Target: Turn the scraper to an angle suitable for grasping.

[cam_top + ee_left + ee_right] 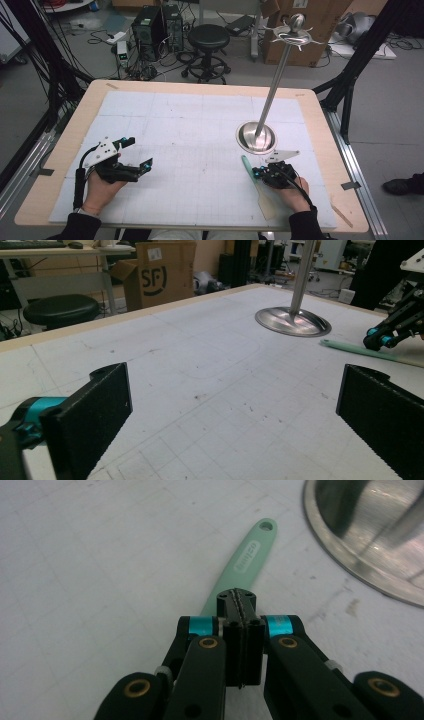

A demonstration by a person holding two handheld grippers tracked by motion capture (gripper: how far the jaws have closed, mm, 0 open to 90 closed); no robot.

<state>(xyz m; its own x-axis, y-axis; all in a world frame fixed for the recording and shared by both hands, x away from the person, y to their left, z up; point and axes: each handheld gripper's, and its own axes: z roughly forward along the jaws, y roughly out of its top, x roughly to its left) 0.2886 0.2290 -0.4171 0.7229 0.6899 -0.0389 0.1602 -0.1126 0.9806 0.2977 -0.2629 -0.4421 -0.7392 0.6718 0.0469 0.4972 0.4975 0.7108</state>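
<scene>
on the left of the worktop (65,150) the left gripper (136,155) rests with its jaws spread wide and nothing between them, well apart from everything else, so little can go wrong there beyond it drifting in and crowding the other hand. further right, a mint-green spatula (243,565) lies flat on the white gridded mat (190,125), its handle end with the hanging hole pointing toward the steel stand's base (256,137) and its pale blade (265,200) running back toward the person's right hand. the right gripper (242,600) sits directly above the handle with its jaws clenched together; they appear to be shut on themselves rather than on the spatula, though the handle passes under them and i cannot tell for sure whether any of it is pinched. the risk, as i judge it, is that closed jaws pressed or slid along the handle only push the spatula across the mat, perhaps nudging its tip against the dish-shaped base just beside it, and a grab on so thin and flat a handle could slip or tip the blade up. farthest right, the tall pole (276,75) with hooks at its top could get knocked by a raised hand. counted: two grippers, one spatula, one stand, one mat.
</scene>
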